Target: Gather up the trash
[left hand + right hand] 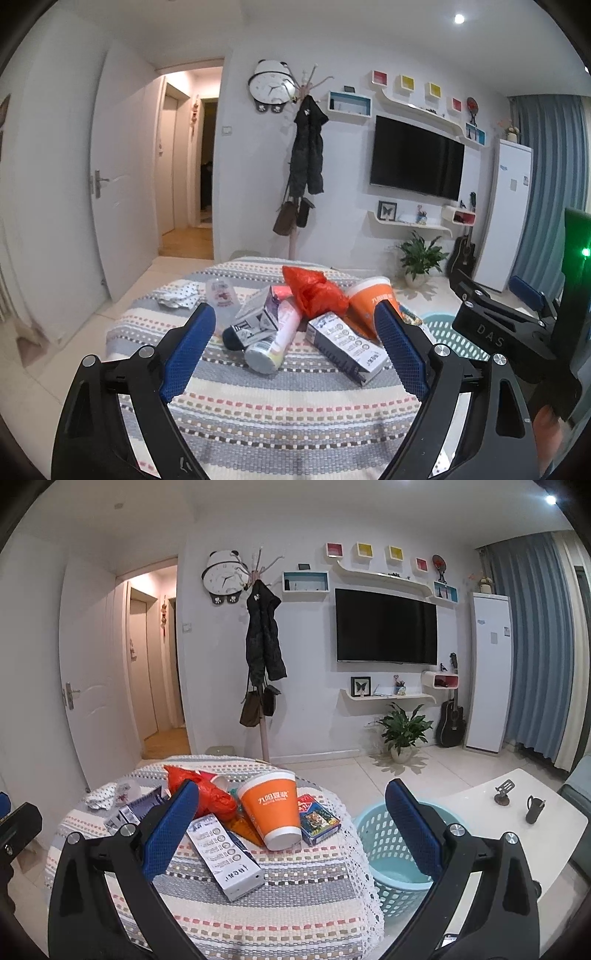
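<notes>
A heap of trash lies on a table with a striped cloth (277, 413). It holds a red-orange plastic bag (314, 291), an upturned orange paper cup (275, 812), a long grey-white carton (225, 856), a blue card box (319, 819), a white tube (273, 339), a clear cup (221, 293) and crumpled spotted paper (177, 295). My left gripper (295, 314) hovers open just short of the heap, with nothing between its blue pads. My right gripper (293, 790) is open too, with the orange cup and a light-blue basket (384, 849) seen between its fingers, untouched.
The basket stands on the floor against the table's right edge. A white low table (517, 812) with two small dark items lies further right. A coat rack (264, 664), a potted plant (402, 731) and a guitar (450, 720) line the far wall. An open door (122, 177) is at the left.
</notes>
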